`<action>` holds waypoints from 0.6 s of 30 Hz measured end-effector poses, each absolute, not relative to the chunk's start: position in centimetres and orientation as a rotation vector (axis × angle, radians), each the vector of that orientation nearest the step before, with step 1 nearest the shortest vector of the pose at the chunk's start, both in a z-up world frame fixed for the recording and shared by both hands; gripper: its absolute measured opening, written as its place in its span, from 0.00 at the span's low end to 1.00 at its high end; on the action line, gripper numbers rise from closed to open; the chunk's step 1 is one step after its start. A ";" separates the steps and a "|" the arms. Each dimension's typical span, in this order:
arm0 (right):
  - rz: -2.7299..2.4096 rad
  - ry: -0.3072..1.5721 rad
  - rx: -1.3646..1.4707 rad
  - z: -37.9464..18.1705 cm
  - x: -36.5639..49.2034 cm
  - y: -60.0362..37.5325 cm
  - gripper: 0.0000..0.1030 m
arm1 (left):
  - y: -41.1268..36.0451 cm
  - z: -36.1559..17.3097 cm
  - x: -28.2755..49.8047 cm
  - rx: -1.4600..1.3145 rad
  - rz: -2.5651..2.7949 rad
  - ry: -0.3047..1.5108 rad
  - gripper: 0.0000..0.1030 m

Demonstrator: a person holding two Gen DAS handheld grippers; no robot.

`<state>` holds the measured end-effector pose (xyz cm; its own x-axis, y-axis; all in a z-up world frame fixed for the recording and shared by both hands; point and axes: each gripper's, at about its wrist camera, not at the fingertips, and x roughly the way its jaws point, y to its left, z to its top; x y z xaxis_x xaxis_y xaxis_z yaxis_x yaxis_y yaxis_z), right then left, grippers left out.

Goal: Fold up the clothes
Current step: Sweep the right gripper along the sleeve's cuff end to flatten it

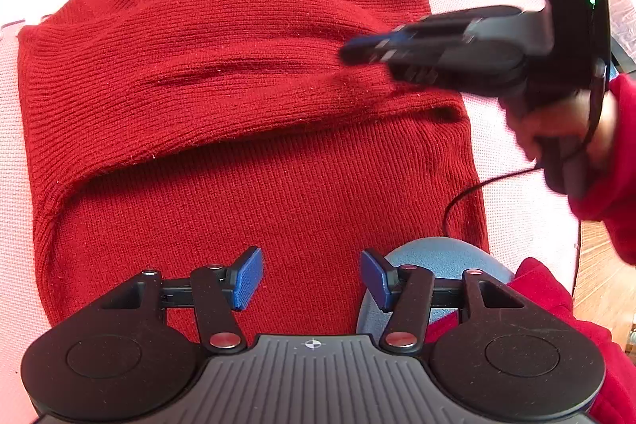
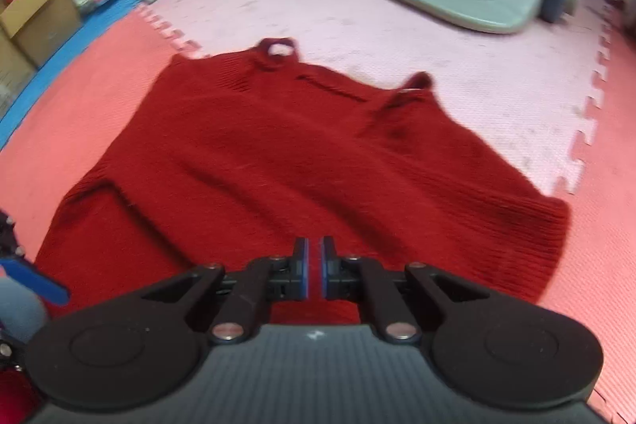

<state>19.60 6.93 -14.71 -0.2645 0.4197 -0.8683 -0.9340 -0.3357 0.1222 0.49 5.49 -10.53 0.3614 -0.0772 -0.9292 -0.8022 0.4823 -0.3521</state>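
A deep red ribbed knit garment [image 1: 246,130] lies on pink and coral foam mats [image 2: 397,26] (blue strip far left); black grippers carry blue pads [image 1: 248,277]; person's sleeve [image 1: 620,153] red.

Your left gripper [image 1: 311,279] points steeply down and its jaws stand apart with nothing between the blue pads. Your right gripper [image 2: 314,267] is blurred, its jaws almost closed. Your right hand [image 1: 556,130], in a red sleeve, grips its handle.
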 end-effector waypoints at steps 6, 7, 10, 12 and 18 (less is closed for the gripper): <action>1.754 0.827 -1.042 -17.7 18.6 6.0 0.05 | 5.3 -10.4 0.0 -0.978 0.579 1.127 0.55; 1.736 0.842 -1.034 -17.5 19.1 6.0 0.05 | 5.3 -10.5 -0.1 -0.980 0.581 1.129 0.55; 1.687 0.814 -1.064 -16.9 20.7 5.4 0.05 | 5.4 -10.8 -0.4 -0.988 0.586 1.132 0.55; 1.643 0.806 -1.078 -16.7 22.0 5.2 0.05 | 5.5 -10.8 -0.5 -0.989 0.587 1.128 0.55; 1.561 0.813 -1.008 -15.1 23.9 5.3 0.06 | 5.4 -10.8 -0.8 -0.989 0.603 1.125 0.55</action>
